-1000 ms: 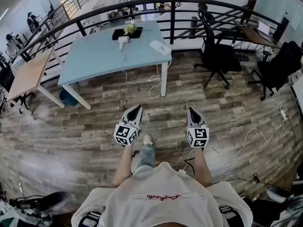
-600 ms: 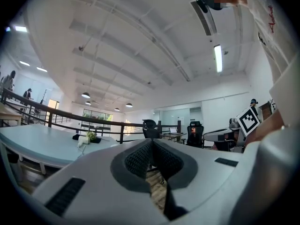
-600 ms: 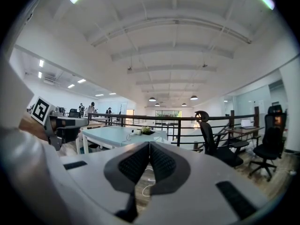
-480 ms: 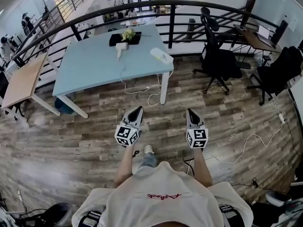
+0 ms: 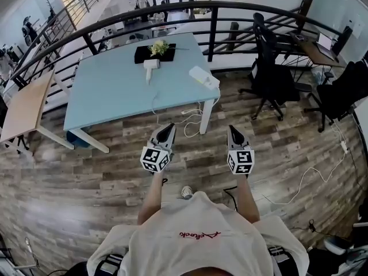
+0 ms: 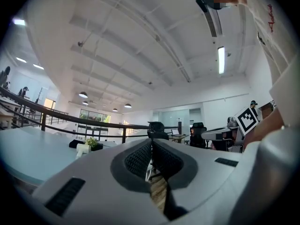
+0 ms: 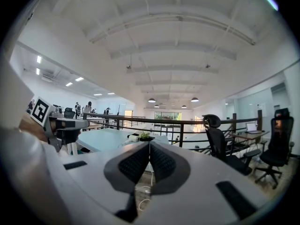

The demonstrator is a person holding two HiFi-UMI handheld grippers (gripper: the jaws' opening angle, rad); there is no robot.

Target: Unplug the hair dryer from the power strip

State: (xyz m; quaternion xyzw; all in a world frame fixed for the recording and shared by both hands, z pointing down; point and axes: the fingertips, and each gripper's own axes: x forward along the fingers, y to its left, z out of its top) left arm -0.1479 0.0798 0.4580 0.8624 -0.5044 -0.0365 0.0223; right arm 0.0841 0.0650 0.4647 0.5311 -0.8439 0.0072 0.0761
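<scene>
The person wears a white T-shirt [image 5: 195,252] with short sleeves and a line of red script [image 5: 198,235] across it; a pale shoe [image 5: 186,192] shows beneath. The left gripper [image 5: 168,127] and right gripper [image 5: 232,129] are pale grey shells tapering to dark pointed jaws; each carries a white cube [image 5: 154,158] printed with black square markers. Up close the pads [image 6: 139,159] are black and finely ribbed; dark oblong slots [image 6: 65,196] sit in the smooth grey casing.

White hair dryer [image 5: 150,64]; power strip [image 5: 204,77] (apart)
</scene>
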